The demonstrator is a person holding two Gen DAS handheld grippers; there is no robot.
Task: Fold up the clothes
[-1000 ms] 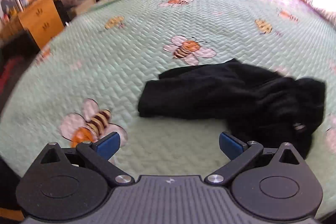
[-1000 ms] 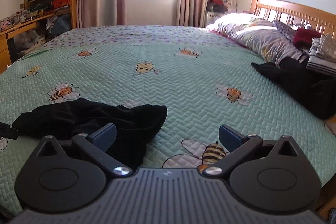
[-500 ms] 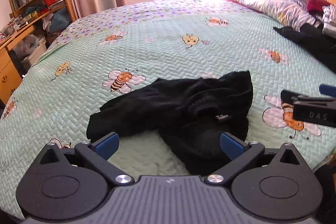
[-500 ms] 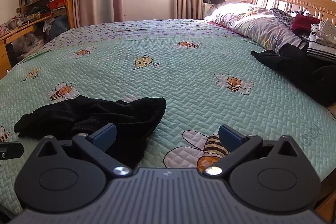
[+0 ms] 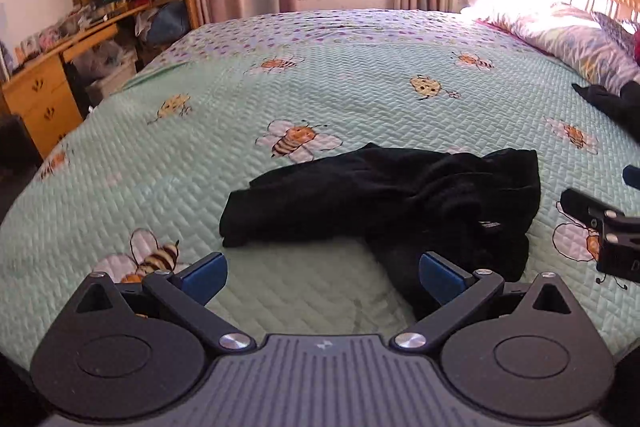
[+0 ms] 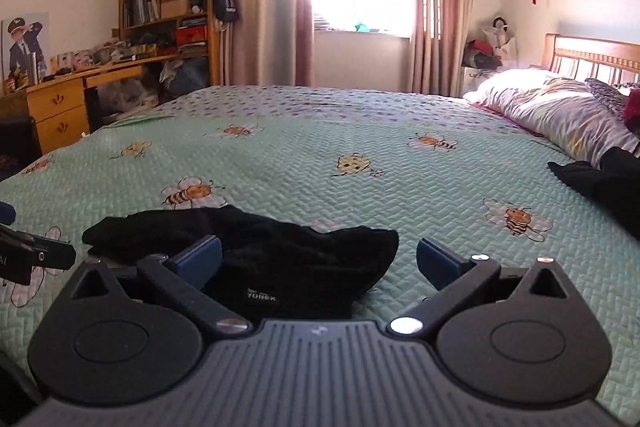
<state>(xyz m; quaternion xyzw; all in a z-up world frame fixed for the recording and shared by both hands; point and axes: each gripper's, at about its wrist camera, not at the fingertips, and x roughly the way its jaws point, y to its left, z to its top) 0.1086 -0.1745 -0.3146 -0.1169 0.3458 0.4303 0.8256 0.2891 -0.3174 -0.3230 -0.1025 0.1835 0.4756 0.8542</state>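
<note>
Your work surface: bed (image 5: 360, 75), covered by mint-green quilted bedspread (image 6: 320, 163) with bee prints. Directly on it, near your edge: crumpled black garment (image 5: 400, 195), unfolded, small white label showing. Second dark clothing heap (image 6: 600, 183) lies well apart at right. Pillow (image 6: 556, 111) in pale floral case rests at head end, by wooden headboard (image 6: 592, 55).

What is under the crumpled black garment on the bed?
The black garment lies directly on the green bee-print quilt. The quilt shows all around it; anything beneath the heap itself is covered.
</note>
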